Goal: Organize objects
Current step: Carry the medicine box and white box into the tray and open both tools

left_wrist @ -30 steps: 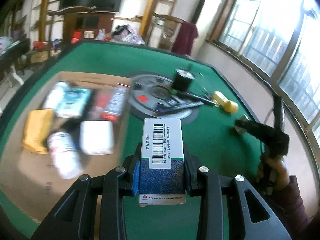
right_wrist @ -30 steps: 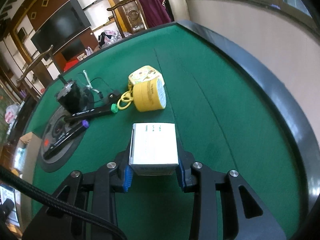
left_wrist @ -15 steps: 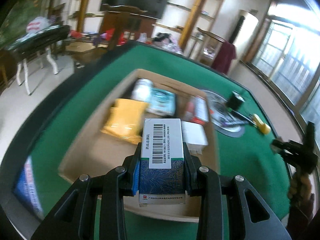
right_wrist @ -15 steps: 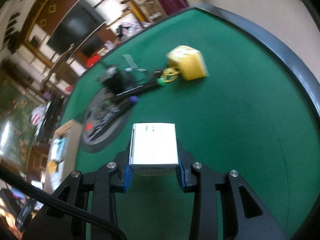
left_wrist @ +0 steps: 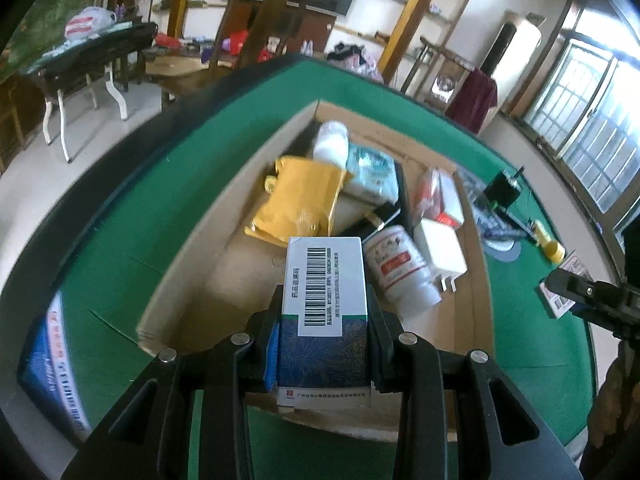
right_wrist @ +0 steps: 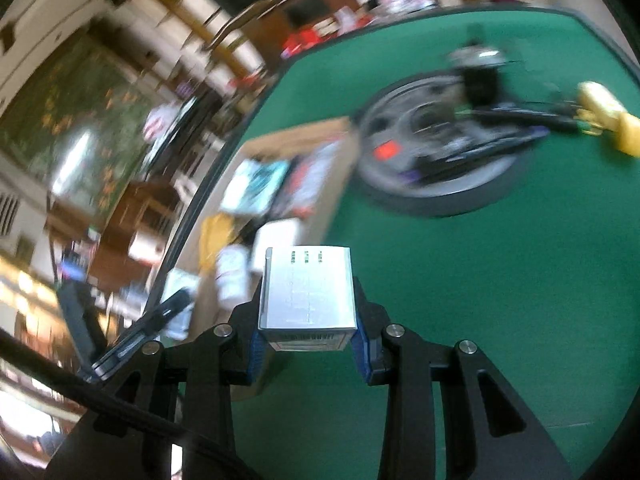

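Note:
My left gripper (left_wrist: 325, 350) is shut on a blue and white medicine box (left_wrist: 325, 300) with a barcode label, held over the near end of an open cardboard box (left_wrist: 188, 252). Inside lie a yellow packet (left_wrist: 302, 200), a white pill bottle (left_wrist: 396, 266), a white charger block (left_wrist: 440, 250) and other packs. My right gripper (right_wrist: 307, 350) is shut on a small silver-white box (right_wrist: 307, 290) above the green table, with the cardboard box (right_wrist: 332, 184) to its upper left. The right gripper (left_wrist: 592, 300) also shows at the left wrist view's right edge.
A grey round tray (right_wrist: 436, 152) holds a remote and a small black motor; a yellow tape roll (right_wrist: 608, 120) lies beyond it. A blue and white pack (left_wrist: 52, 364) lies on the green table (left_wrist: 120, 240) at the left. Chairs and shelves stand behind.
My left gripper carried its medicine box left and down to the cardboard box's near end. My right gripper swung left with its box, from the yellow roll toward the cardboard box.

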`<state>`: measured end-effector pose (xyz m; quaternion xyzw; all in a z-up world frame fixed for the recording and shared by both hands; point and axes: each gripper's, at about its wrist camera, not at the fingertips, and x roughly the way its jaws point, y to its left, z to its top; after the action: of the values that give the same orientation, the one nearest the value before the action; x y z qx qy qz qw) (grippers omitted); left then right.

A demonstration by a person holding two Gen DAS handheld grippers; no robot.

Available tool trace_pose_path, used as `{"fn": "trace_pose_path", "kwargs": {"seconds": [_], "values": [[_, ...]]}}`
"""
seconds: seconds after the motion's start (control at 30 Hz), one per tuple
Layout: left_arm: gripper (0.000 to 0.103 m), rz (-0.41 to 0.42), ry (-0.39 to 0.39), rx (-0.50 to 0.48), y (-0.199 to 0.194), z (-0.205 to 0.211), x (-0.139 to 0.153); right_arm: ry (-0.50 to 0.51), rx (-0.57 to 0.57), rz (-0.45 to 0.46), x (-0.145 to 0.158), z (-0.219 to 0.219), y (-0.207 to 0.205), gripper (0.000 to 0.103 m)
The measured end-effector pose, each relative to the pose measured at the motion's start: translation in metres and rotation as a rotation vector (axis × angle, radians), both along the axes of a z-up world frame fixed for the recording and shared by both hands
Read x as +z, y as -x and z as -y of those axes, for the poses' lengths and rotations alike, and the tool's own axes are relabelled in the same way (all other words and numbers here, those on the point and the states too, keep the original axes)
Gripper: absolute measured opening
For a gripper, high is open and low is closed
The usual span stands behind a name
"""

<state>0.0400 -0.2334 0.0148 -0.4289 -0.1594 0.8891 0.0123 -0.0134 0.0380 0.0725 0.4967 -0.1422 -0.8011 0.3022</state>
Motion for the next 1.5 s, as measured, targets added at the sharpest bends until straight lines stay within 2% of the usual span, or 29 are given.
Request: {"fn": "trace_pose_path", "kwargs": {"seconds": [0.17, 0.33, 0.43, 0.53, 0.63, 0.7, 0.77, 0.93, 1.03, 1.27, 1.4, 1.5], "values": [[0.03, 0.01, 0.091, -0.001, 0.004, 0.002, -0.002, -0.083, 0.114, -0.019, -0.006, 0.059, -0.004, 0.033], [0.03, 0.028, 0.163, 0.003, 0.009, 0.001, -0.007, -0.131, 0.207, -0.025, -0.019, 0.093, -0.02, 0.033], [0.03, 0.018, 0.153, 0.005, 0.006, 0.003, -0.007, -0.162, 0.251, -0.025, -0.028, 0.114, -0.028, 0.033], [0.033, 0.006, 0.088, 0.003, 0.004, 0.01, -0.005, -0.218, 0.28, -0.047, -0.036, 0.131, -0.033, 0.033], [0.035, -0.004, 0.024, 0.018, 0.001, 0.02, -0.001, -0.27, 0.291, -0.077, -0.04, 0.138, -0.036, 0.033], [0.042, -0.019, -0.022, 0.041, -0.004, 0.03, 0.003, -0.304, 0.296, -0.098, -0.042, 0.142, -0.039, 0.033], [0.054, -0.038, -0.035, 0.067, -0.008, 0.036, 0.007, -0.328, 0.299, -0.112, -0.045, 0.144, -0.04, 0.033], [0.055, -0.055, -0.017, 0.102, -0.015, 0.042, 0.011, -0.371, 0.307, -0.145, -0.048, 0.15, -0.045, 0.033], [0.061, -0.063, 0.015, 0.117, -0.014, 0.042, 0.014, -0.389, 0.315, -0.16, -0.047, 0.158, -0.047, 0.033], [0.062, -0.076, 0.061, 0.136, -0.022, 0.042, 0.02, -0.429, 0.328, -0.198, -0.044, 0.163, -0.056, 0.033], [0.063, -0.085, 0.078, 0.14, -0.027, 0.039, 0.026, -0.417, 0.314, -0.214, -0.037, 0.156, -0.059, 0.042], [0.063, -0.096, 0.11, 0.139, -0.031, 0.034, 0.03, -0.401, 0.302, -0.226, -0.031, 0.15, -0.062, 0.042]]}}
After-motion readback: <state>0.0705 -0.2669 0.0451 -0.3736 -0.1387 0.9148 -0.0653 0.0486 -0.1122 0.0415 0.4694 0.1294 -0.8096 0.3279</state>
